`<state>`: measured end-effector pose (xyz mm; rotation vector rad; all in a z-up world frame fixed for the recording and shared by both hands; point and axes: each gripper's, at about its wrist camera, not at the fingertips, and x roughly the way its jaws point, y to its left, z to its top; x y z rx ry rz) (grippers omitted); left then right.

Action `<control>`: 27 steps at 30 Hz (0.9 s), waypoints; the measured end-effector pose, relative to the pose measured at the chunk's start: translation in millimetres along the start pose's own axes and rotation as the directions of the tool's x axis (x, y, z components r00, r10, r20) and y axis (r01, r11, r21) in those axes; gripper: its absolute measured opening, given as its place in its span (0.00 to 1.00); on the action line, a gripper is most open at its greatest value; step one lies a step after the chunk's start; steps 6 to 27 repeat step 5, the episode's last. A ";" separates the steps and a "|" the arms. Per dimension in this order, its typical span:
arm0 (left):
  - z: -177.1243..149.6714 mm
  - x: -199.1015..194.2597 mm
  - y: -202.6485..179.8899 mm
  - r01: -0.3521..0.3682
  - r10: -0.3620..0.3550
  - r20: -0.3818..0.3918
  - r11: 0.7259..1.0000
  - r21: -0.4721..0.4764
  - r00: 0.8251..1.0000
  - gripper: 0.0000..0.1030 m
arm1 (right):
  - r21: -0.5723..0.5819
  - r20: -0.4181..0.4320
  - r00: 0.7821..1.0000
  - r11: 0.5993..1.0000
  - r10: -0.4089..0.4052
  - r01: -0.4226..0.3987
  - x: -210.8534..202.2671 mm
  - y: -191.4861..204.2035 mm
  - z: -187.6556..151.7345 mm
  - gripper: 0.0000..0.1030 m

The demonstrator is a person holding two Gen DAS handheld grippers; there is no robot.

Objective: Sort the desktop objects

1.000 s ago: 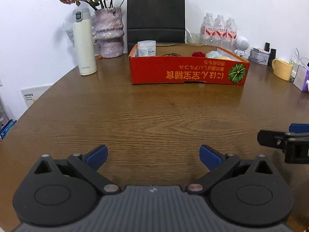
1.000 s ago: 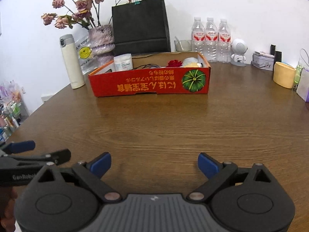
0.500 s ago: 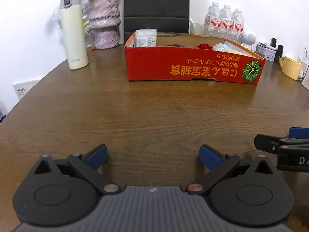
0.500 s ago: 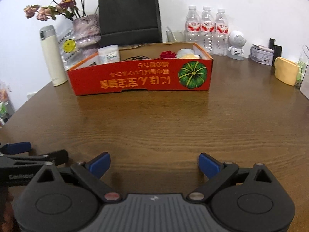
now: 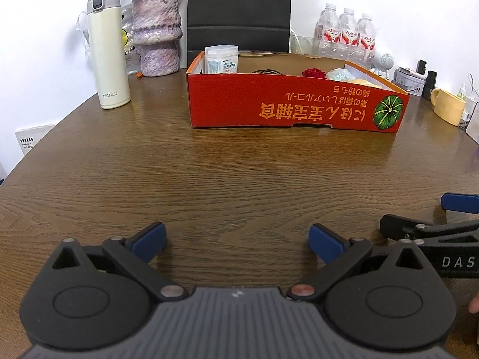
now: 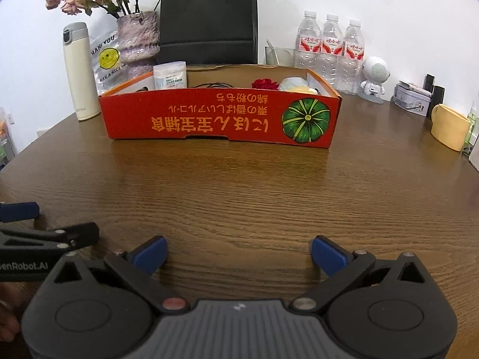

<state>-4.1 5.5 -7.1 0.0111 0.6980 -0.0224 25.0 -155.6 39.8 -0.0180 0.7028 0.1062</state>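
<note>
You held the left gripper (image 5: 236,239) low over the near edge of the wooden table (image 5: 209,179), its blue-tipped fingers spread wide with nothing between them. Your right gripper (image 6: 238,249) sat just beside it, jaws likewise wide apart and empty (each one showed at the side of the other's view).

The red cardboard box (image 6: 221,119) stood toward the far edge of the table, well apart from both grippers, its printed side facing you. Inside it were a white packet (image 6: 170,74) upright at the left end, a dark cable (image 6: 215,84) near the middle, a red rose (image 6: 265,83) and a pale bundle (image 6: 293,83) toward the right end.

A cream flask (image 5: 108,51) stood near the far-left edge, a yellow mug (image 6: 449,130) near the right edge.
</note>
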 end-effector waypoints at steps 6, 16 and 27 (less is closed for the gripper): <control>-0.5 -0.3 0.6 0.000 0.000 0.000 1.000 0.000 1.000 1.00 | 0.000 0.000 1.000 1.000 0.000 0.000 0.2 0.2 0.0 1.00; -0.5 -0.3 0.6 0.000 0.000 0.000 1.000 0.000 1.000 1.00 | 0.000 0.000 1.000 1.000 0.000 0.000 0.2 0.2 0.0 1.00; -0.5 -0.3 0.6 0.000 0.000 0.000 1.000 0.000 1.000 1.00 | 0.000 0.000 1.000 1.000 0.000 0.000 0.2 0.2 0.0 1.00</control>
